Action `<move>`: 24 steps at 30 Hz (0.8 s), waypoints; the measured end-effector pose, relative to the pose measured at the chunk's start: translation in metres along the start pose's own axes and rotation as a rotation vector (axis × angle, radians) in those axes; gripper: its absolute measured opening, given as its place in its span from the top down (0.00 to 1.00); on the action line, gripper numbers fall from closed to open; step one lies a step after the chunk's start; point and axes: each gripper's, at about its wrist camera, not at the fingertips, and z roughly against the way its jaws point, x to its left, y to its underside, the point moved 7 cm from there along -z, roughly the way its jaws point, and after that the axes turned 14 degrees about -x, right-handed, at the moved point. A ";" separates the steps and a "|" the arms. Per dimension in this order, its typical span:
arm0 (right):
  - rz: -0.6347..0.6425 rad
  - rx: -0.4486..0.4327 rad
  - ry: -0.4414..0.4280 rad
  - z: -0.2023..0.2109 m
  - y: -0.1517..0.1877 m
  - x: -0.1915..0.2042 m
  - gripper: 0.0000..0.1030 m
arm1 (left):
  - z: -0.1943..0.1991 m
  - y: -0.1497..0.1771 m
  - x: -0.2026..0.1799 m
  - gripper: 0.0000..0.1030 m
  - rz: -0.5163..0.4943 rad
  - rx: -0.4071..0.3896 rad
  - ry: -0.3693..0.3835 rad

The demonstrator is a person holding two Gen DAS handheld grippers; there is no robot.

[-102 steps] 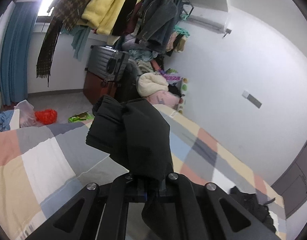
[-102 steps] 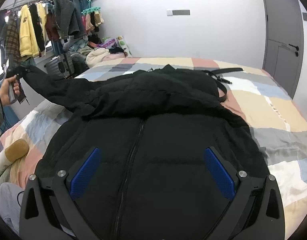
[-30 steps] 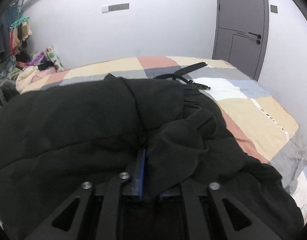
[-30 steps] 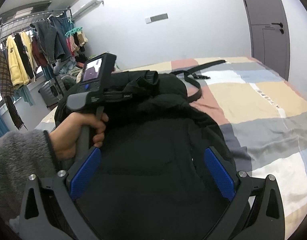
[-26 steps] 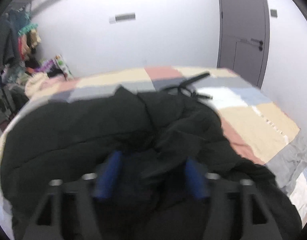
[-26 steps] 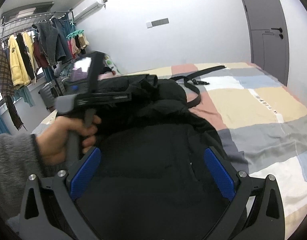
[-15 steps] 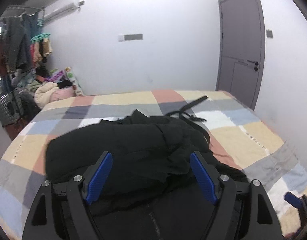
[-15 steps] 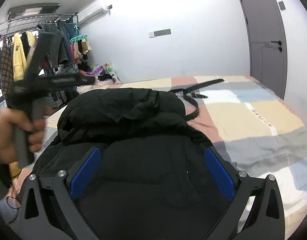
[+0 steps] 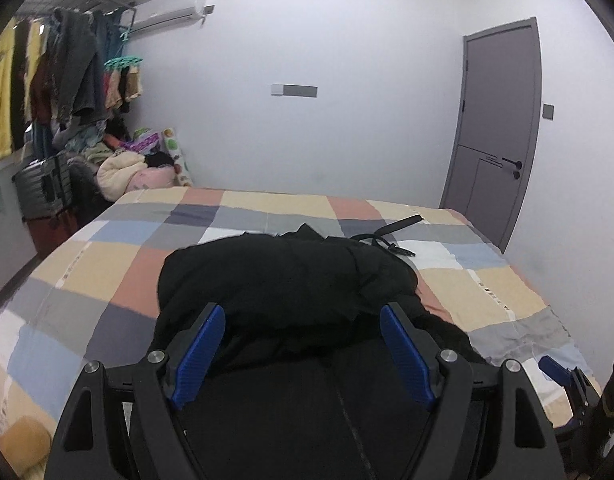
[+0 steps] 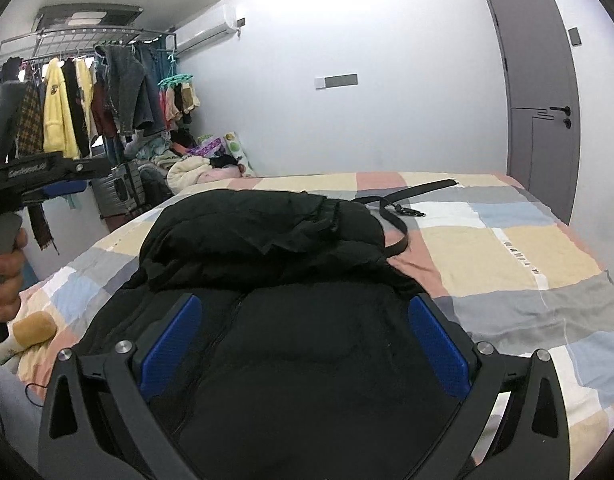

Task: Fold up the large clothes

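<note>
A black padded jacket (image 9: 291, 288) lies on the checked bedspread (image 9: 107, 264), zip side up, with a sleeve folded across its chest (image 10: 259, 224). My left gripper (image 9: 303, 356) is open and empty, raised above the near part of the jacket. My right gripper (image 10: 303, 340) is open and empty above the jacket's lower front (image 10: 307, 360). The left gripper also shows at the left edge of the right wrist view (image 10: 63, 188), held in a hand. The right gripper's blue tip shows low right in the left wrist view (image 9: 555, 368).
A black belt (image 10: 403, 208) lies on the bed just beyond the jacket. A clothes rack (image 10: 87, 112) with hanging garments, a suitcase (image 9: 43, 188) and a pile of clothes stand left of the bed. A grey door (image 9: 495, 132) is at the right. A tan cushion (image 10: 33, 330) lies at the bed's near left.
My left gripper carried the sleeve across the jacket, opened and let it go, then drew back and up. My right gripper stayed open and rose a little.
</note>
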 end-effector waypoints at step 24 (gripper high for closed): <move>0.015 0.058 -0.027 0.014 0.012 0.025 0.00 | 0.027 0.100 0.050 0.23 0.034 0.070 -0.044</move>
